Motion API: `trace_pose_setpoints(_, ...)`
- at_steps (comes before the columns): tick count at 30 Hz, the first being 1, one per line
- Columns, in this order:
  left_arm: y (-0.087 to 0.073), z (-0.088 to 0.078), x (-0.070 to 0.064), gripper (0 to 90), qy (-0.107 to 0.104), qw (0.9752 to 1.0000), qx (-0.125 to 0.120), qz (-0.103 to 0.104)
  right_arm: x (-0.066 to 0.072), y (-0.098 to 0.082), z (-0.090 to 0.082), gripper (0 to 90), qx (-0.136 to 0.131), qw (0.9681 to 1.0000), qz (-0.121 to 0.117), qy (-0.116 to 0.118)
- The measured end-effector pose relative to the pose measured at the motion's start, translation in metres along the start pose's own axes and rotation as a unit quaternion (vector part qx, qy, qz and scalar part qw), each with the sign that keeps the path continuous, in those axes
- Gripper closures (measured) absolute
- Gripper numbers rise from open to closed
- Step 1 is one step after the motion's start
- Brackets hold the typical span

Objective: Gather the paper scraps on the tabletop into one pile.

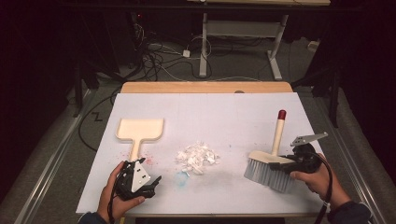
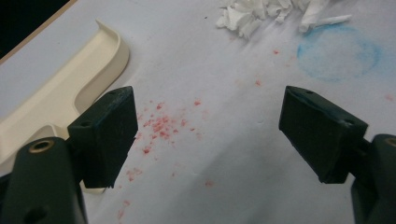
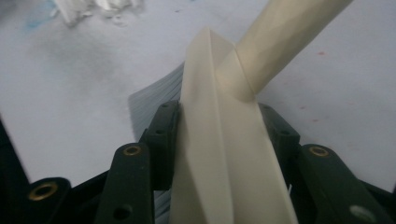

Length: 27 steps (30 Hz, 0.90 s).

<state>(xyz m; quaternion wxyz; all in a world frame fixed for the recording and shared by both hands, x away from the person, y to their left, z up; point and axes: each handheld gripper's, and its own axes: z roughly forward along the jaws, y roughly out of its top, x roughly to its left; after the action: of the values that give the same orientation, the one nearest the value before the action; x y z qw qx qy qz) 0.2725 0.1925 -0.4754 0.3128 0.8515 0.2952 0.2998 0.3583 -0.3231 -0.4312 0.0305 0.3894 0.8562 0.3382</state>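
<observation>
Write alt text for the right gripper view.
The right gripper straddles the cream head of a brush, whose handle runs up to the right. Grey bristles fan left over a white table, paper scraps beyond.

Table layout as I see it from above

On my table [image 1: 210, 107] the dustpan [image 1: 140, 129] lies at the left, its handle pointing toward me, with my left gripper [image 1: 152, 183] just in front of that handle. A heap of paper scraps [image 1: 197, 157] sits in the middle, between dustpan and brush [image 1: 270, 164]. The brush is at the right, its handle pointing away from me, and my right gripper [image 1: 290, 164] sits at its head, one jaw on either side.
</observation>
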Motion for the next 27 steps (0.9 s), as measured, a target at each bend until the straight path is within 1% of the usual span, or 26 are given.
trace_pose_setpoints(1, 0.000, 0.000, 0.000, 18.5, -0.001, 1.0000, 0.001, 0.000, -0.004, 0.003, 0.002, 54.7, 0.004, 1.0000, 0.002, -0.002)
trace_pose_setpoints(2, 0.000, 0.001, 0.000, 18.5, -0.001, 1.0000, 0.002, 0.001, -0.008, 0.007, 0.003, 54.1, 0.007, 1.0000, 0.002, 0.004)
trace_pose_setpoints(3, 0.000, 0.001, -0.001, 18.5, -0.001, 1.0000, 0.003, 0.002, -0.010, 0.009, 0.003, 53.0, 0.008, 1.0000, -0.003, 0.004)
trace_pose_setpoints(4, 0.001, 0.001, -0.001, 18.6, -0.001, 1.0000, 0.003, 0.002, -0.012, 0.014, 0.002, 51.1, 0.009, 0.9999, -0.011, -0.004)
trace_pose_setpoints(6, 0.001, 0.001, -0.002, 19.2, -0.003, 1.0000, 0.003, 0.003, -0.012, 0.022, 0.002, 47.5, 0.020, 0.9992, -0.024, -0.026)
trace_pose_setpoints(7, 0.001, 0.002, -0.002, 19.3, -0.005, 1.0000, 0.005, 0.004, -0.013, 0.026, 0.003, 47.2, 0.023, 0.9983, -0.044, -0.031)
trace_pose_setpoints(10, 0.001, 0.003, -0.002, 19.2, -0.008, 0.9999, 0.006, 0.007, -0.017, 0.034, 0.004, 46.0, 0.033, 0.9969, -0.067, -0.023)
trace_pose_setpoints(11, 0.001, 0.003, -0.002, 19.3, -0.009, 0.9999, 0.006, 0.006, -0.018, 0.036, 0.004, 43.9, 0.037, 0.9961, -0.074, -0.029)
trace_pose_setpoints(12, 0.001, 0.003, -0.002, 19.3, -0.010, 0.9999, 0.007, 0.007, -0.019, 0.038, 0.004, 43.2, 0.044, 0.9952, -0.078, -0.039)
trace_pose_setpoints(13, 0.001, 0.004, -0.003, 19.3, -0.011, 0.9999, 0.008, 0.008, -0.021, 0.039, 0.004, 44.2, 0.053, 0.9928, -0.088, -0.061)
trace_pose_setpoints(14, 0.001, 0.004, -0.003, 19.3, -0.011, 0.9999, 0.007, 0.008, -0.023, 0.041, 0.004, 47.8, 0.059, 0.9896, -0.097, -0.088)
trace_pose_setpoints(15, 0.001, 0.003, -0.002, 19.3, -0.011, 0.9999, 0.007, 0.009, -0.025, 0.041, 0.003, 51.0, 0.051, 0.9889, -0.099, -0.099)
trace_pose_setpoints(16, 0.001, 0.003, -0.002, 19.3, -0.011, 0.9999, 0.007, 0.008, -0.027, 0.042, 0.001, 50.9, 0.033, 0.9895, -0.095, -0.103)
trace_pose_setpoints(17, 0.001, 0.003, -0.002, 19.3, -0.011, 0.9999, 0.007, 0.008, -0.028, 0.042, 0.001, 51.2, 0.025, 0.9903, -0.091, -0.102)
trace_pose_setpoints(18, 0.001, 0.003, -0.002, 19.3, -0.011, 0.9999, 0.007, 0.007, -0.029, 0.042, 0.002, 51.0, 0.022, 0.9893, -0.092, -0.111)
trace_pose_setpoints(19, 0.001, 0.003, -0.002, 19.3, -0.011, 0.9999, 0.006, 0.006, -0.028, 0.042, 0.003, 50.0, 0.018, 0.9861, -0.100, -0.132)
trace_pose_setpoints(20, 0.001, 0.003, -0.002, 19.3, -0.011, 0.9999, 0.005, 0.006, -0.025, 0.042, 0.003, 48.6, 0.009, 0.9819, -0.108, -0.155)
trace_pose_setpoints(21, 0.001, 0.003, -0.002, 19.3, -0.010, 0.9999, 0.005, 0.006, -0.022, 0.041, 0.002, 47.0, -0.008, 0.9805, -0.111, -0.162)
trace_pose_setpoints(22, 0.001, 0.002, -0.001, 19.2, -0.010, 0.9999, 0.003, 0.005, -0.019, 0.039, 0.000, 45.1, -0.029, 0.9802, -0.114, -0.159)
trace_pose_setpoints(23, 0.001, 0.002, -0.001, 19.3, -0.011, 0.9999, 0.003, 0.006, -0.014, 0.037, -0.002, 41.2, -0.058, 0.9778, -0.121, -0.161)
trace_pose_setpoints(24, 0.001, 0.002, -0.001, 19.3, -0.011, 0.9999, 0.002, 0.005, -0.010, 0.036, -0.004, 39.1, -0.073, 0.9758, -0.121, -0.167)
trace_pose_setpoints(25, 0.001, 0.002, -0.001, 19.2, -0.009, 0.9999, 0.001, 0.004, -0.006, 0.034, -0.006, 37.7, -0.093, 0.9729, -0.123, -0.172)
trace_pose_setpoints(26, 0.001, 0.002, -0.001, 19.2, -0.010, 0.9999, 0.001, 0.004, -0.001, 0.032, -0.009, 36.0, -0.118, 0.9709, -0.122, -0.169)
trace_pose_setpoints(27, 0.001, 0.002, 0.000, 19.2, -0.010, 0.9999, 0.000, 0.003, 0.002, 0.030, -0.011, 34.1, -0.133, 0.9696, -0.119, -0.168)
